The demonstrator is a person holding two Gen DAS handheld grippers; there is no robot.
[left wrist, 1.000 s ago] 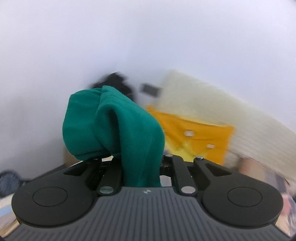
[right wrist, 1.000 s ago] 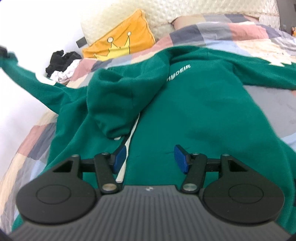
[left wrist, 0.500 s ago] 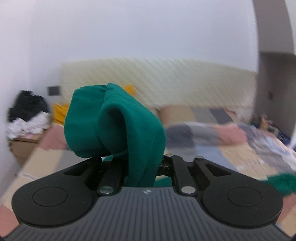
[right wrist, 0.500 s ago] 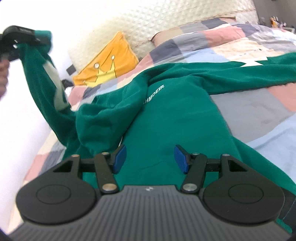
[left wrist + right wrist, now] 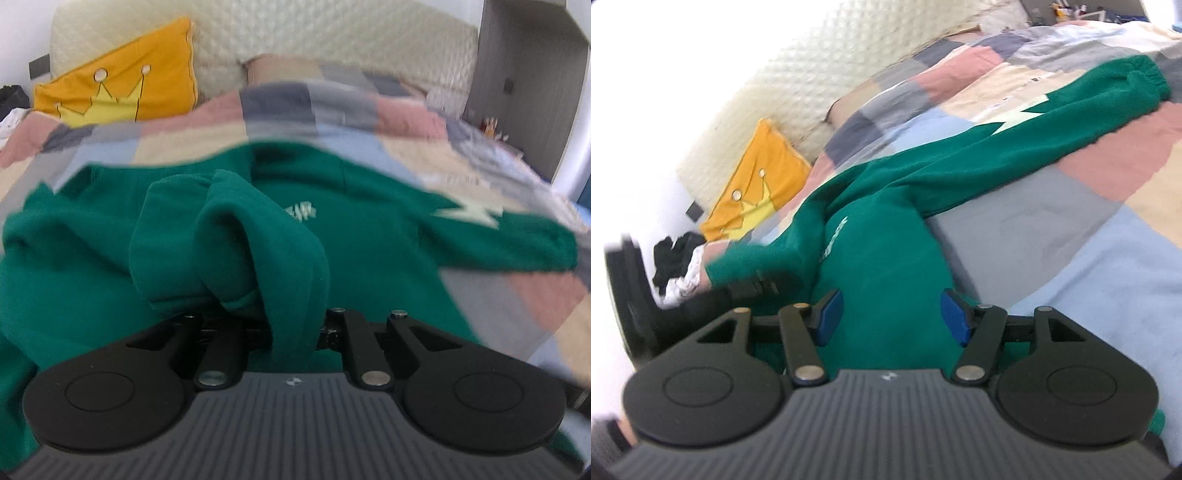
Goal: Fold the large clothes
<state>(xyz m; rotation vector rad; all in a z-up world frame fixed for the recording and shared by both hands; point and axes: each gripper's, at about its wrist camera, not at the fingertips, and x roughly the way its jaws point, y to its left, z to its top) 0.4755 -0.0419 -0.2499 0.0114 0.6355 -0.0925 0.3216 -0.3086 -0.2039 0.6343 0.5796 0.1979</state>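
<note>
While yellow cushion (image 5: 122, 92) leans behind, left tool (image 5: 291, 332) pinches sweatshirt (image 5: 369, 258).

Bedroom interior, daylit, bed against a pale wall.

Patchwork quilt (image 5: 369, 122) in pink, grey, blue and cream covers the bed. Cream quilted headboard (image 5: 332, 48) stands behind it. Orange crown cushion (image 5: 122, 92) leans against the headboard. Dark and white clothes pile (image 5: 679, 266) sits beside the bed. Grey door frame (image 5: 524, 74) at right.

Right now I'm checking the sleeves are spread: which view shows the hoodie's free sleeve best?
The right wrist view: the free sleeve lies stretched across the patchwork quilt, cuff visible. The left wrist view shows it blurred, at the frame's right.
</note>
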